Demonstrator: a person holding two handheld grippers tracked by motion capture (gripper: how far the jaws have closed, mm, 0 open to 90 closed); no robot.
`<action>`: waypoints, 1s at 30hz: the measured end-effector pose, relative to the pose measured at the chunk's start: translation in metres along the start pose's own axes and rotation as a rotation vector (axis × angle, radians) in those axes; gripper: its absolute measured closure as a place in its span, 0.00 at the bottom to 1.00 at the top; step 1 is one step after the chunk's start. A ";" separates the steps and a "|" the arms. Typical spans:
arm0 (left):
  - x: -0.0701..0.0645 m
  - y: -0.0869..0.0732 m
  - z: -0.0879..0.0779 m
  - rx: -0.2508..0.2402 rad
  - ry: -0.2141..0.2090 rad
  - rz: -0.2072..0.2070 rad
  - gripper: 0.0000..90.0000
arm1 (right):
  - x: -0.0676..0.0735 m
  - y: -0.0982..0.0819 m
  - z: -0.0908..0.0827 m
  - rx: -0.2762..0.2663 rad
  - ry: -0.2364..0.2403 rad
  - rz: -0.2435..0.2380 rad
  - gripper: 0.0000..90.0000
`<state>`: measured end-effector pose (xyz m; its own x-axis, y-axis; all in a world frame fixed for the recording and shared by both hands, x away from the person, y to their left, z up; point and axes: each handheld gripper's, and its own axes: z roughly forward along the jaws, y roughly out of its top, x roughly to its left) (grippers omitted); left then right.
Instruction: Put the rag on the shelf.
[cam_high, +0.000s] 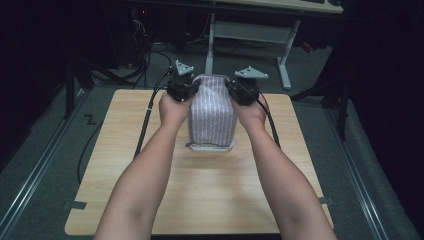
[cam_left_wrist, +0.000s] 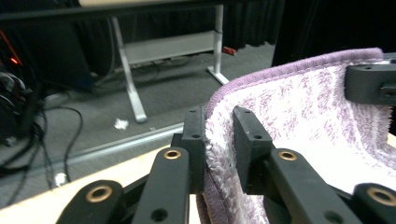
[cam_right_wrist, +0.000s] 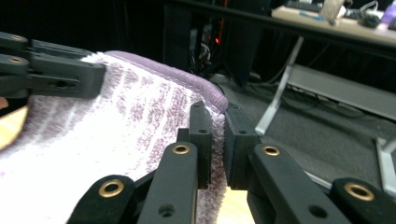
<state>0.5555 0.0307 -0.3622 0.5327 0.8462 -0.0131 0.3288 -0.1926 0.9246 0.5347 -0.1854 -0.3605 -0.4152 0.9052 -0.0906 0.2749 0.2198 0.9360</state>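
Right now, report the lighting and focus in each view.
High view: the wooden table is evenly lit, its surroundings nearly black. Left gripper view: the purple striped towel looks soft and slightly washed out. Right gripper view: the towel is bright, the far desk blurred.

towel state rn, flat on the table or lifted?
Lifted by its top edge: the towel hangs between the left gripper and right gripper, both clamped on it; its bottom end rests on the table.
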 end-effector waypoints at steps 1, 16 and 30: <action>0.000 0.000 0.000 0.000 0.000 0.000 0.80 | 0.000 0.000 0.000 0.000 0.000 0.000 0.92; -0.005 -0.003 -0.007 -0.043 -0.035 -0.036 0.61 | -0.003 -0.004 0.000 0.021 0.012 0.043 0.64; -0.013 -0.001 -0.031 -0.068 -0.019 -0.003 0.57 | 0.005 -0.003 -0.013 0.008 0.040 0.043 0.62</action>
<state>0.5240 0.0359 -0.3510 0.5471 0.8368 -0.0226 0.2770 -0.1555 0.9482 0.5205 -0.1860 -0.3589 -0.4373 0.8986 -0.0367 0.2996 0.1840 0.9361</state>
